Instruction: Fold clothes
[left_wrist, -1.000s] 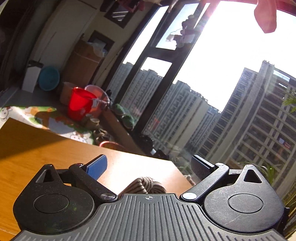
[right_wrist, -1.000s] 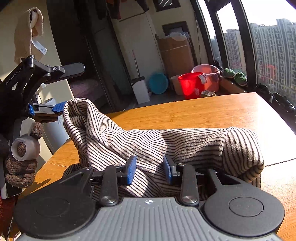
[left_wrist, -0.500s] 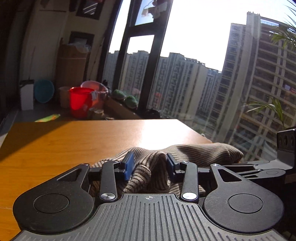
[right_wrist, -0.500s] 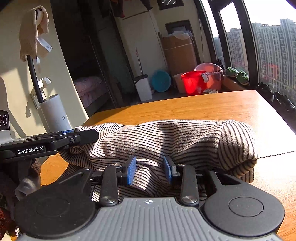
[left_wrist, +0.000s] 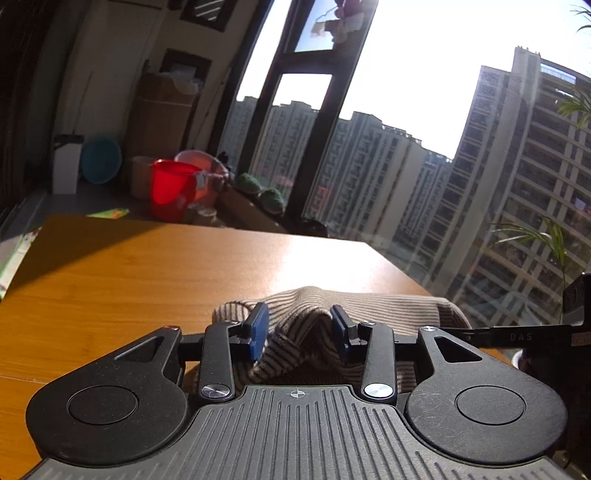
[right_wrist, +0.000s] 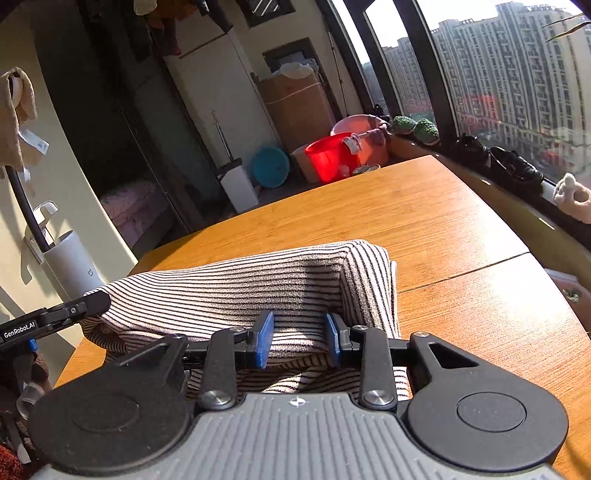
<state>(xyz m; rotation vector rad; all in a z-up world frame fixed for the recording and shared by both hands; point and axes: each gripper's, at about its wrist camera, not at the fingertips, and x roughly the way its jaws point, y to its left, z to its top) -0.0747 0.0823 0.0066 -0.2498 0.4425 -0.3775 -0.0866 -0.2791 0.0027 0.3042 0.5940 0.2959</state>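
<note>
Bare table (right_wrist: 424, 206) beyond the striped garment (right_wrist: 258, 280); window wall (right_wrist: 436, 92) bounds its far side.

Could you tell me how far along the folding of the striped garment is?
Partly done: the striped garment is already doubled into a thick bundle on the wooden table. In hand: the right tongs pinch its near edge, while the left tongs are opening with a fabric ridge between them. Left: flattening the lumpy bundle and finishing any last fold.
</note>
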